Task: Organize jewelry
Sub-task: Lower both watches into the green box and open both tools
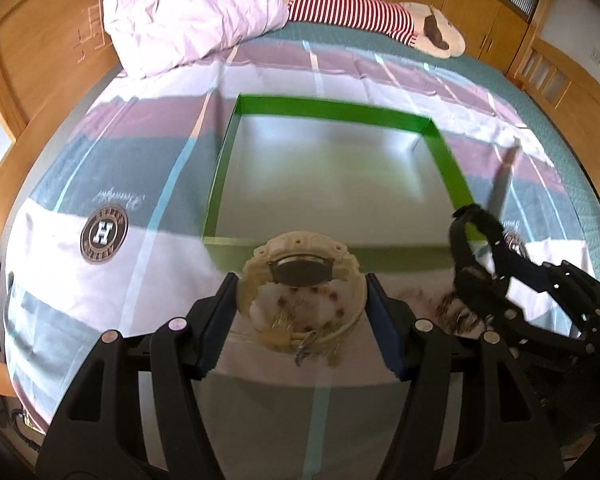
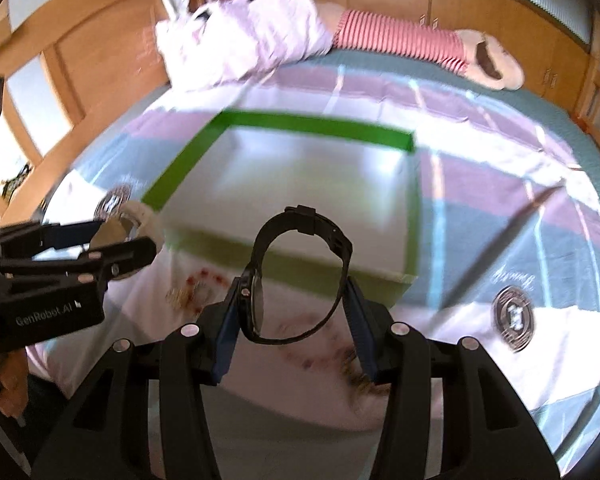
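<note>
Left wrist view: left gripper (image 1: 302, 300), 2 black fingers with blue pads, clamped on a cream plastic watch (image 1: 302, 280), round case, bezel notched, strap ends and a clasp dangling below. Beyond it, a shallow square box (image 1: 448, 164) with green walls and a pale floor; nothing visible inside. The right gripper (image 1: 476, 256) shows at the right edge. Surface: bed with a striped sheet (image 1: 112, 184) in mauve, grey and white; lilac pillow (image 1: 192, 20) by a wooden headboard. Right wrist view: right gripper (image 2: 296, 312) clamped on a black watch (image 2: 300, 276), its strap a closed loop standing above the jaws, above the sheet just short of the box's near wall.
</note>
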`<act>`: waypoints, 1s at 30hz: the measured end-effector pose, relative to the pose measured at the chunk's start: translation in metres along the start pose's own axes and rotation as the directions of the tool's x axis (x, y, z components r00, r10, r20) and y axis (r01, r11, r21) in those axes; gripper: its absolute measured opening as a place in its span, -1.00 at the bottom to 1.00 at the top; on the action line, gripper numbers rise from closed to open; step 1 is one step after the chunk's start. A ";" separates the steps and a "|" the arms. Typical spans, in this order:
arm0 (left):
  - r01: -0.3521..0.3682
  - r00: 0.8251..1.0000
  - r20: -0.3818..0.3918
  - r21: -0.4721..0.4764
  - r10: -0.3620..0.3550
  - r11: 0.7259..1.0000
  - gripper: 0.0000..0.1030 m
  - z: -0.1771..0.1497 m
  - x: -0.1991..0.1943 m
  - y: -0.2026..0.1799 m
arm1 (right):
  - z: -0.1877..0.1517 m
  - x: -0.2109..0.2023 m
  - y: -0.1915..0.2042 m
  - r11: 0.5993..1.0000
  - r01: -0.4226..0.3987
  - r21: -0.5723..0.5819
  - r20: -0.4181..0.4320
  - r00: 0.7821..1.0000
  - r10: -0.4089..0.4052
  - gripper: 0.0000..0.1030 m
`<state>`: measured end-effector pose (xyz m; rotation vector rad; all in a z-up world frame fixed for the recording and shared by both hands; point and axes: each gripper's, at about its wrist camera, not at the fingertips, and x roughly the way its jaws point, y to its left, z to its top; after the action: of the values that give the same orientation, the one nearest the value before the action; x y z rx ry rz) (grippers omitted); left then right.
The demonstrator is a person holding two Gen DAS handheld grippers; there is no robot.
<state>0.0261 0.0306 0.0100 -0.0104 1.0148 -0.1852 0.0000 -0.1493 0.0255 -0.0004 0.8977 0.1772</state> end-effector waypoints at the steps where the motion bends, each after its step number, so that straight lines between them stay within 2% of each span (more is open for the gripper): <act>1: -0.001 1.000 0.008 0.000 0.001 1.000 0.24 0.006 0.000 -0.002 | 0.007 -0.002 -0.004 1.000 0.005 0.009 0.017 1.000 -0.005 -0.03; 4: 0.005 0.999 0.043 0.017 -0.006 1.000 0.24 0.024 0.001 -0.010 | 0.026 0.002 -0.011 1.000 0.009 0.023 0.058 0.998 -0.010 -0.03; 7: -0.009 0.997 0.081 0.029 0.007 1.000 0.24 0.042 0.011 -0.016 | 0.042 0.023 -0.024 0.999 -0.016 0.050 0.032 0.999 0.014 -0.03; 12: 0.012 0.999 0.030 0.002 -0.012 1.000 0.24 0.061 0.047 -0.019 | 0.044 0.068 -0.045 0.990 -0.027 0.139 -0.042 0.999 0.033 -0.02; 16: -0.014 0.999 0.037 0.024 0.013 1.000 0.24 0.066 0.062 -0.024 | 0.040 0.092 -0.053 0.985 -0.024 0.168 -0.090 0.995 0.040 0.00; 18: -0.018 0.999 0.033 0.025 0.017 1.000 0.24 0.068 0.071 -0.024 | 0.040 0.096 -0.056 0.984 -0.021 0.179 -0.097 0.995 0.039 0.08; 22: -0.017 1.000 0.023 0.009 0.017 1.000 0.26 0.069 0.082 -0.025 | 0.041 0.098 -0.058 0.979 -0.071 0.191 -0.094 0.991 0.091 0.22; 24: -0.020 0.999 0.038 0.013 0.019 1.000 0.43 0.070 0.080 -0.026 | 0.040 0.093 -0.056 0.983 -0.067 0.174 -0.084 0.993 0.082 0.32; 26: -0.016 0.998 0.053 0.028 0.015 0.999 0.47 0.069 0.077 -0.029 | 0.041 0.087 -0.053 0.988 -0.055 0.144 -0.064 0.996 0.065 0.38; 30: -0.025 0.998 0.057 0.051 0.022 0.998 0.52 0.068 0.075 -0.033 | 0.039 0.078 -0.055 0.989 -0.056 0.136 -0.041 0.997 0.062 0.39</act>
<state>0.1176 -0.0189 -0.0140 0.0430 0.9530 -0.1888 0.0861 -0.1887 -0.0152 0.1482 0.9543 0.1725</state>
